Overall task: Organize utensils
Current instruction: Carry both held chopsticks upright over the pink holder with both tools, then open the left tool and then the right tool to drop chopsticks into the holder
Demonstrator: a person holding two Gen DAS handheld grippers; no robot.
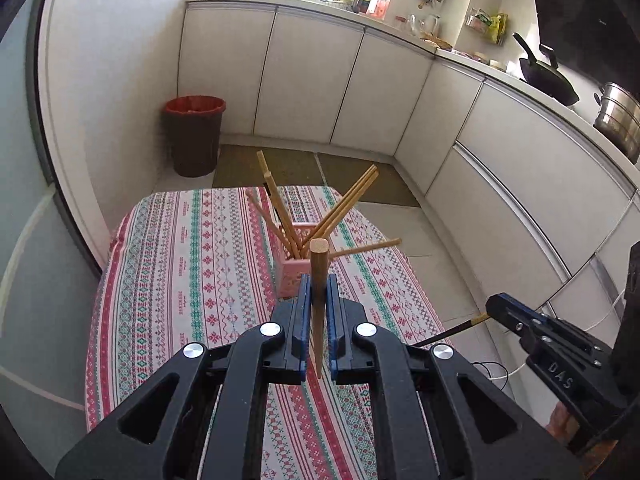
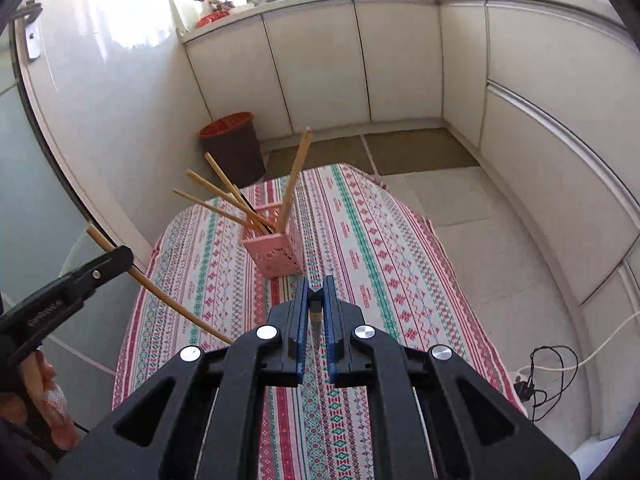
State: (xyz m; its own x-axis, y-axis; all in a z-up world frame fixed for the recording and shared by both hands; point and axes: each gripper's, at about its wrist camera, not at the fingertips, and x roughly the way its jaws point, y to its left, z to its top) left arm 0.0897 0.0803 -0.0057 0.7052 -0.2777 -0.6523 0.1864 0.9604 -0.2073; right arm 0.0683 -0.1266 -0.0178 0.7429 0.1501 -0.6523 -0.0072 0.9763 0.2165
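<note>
"DAS" on right hand-held gripper (image 1: 490, 306)

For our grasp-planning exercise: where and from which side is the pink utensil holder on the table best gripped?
Grip the pink utensil holder low on two opposite flat walls, coming in level from the near side. Chopsticks fan out above its rim, probably blocking a top approach.

Left gripper (image 1: 319, 280) clamped on wooden chopstick (image 1: 319, 276), round end up. Pink basket (image 1: 291, 276) just beyond on patterned tablecloth (image 1: 180, 260), several chopsticks (image 1: 280, 208) fanned out inside. Right gripper (image 1: 494, 306) at right, pinching dark chopstick (image 1: 448, 332).
</note>
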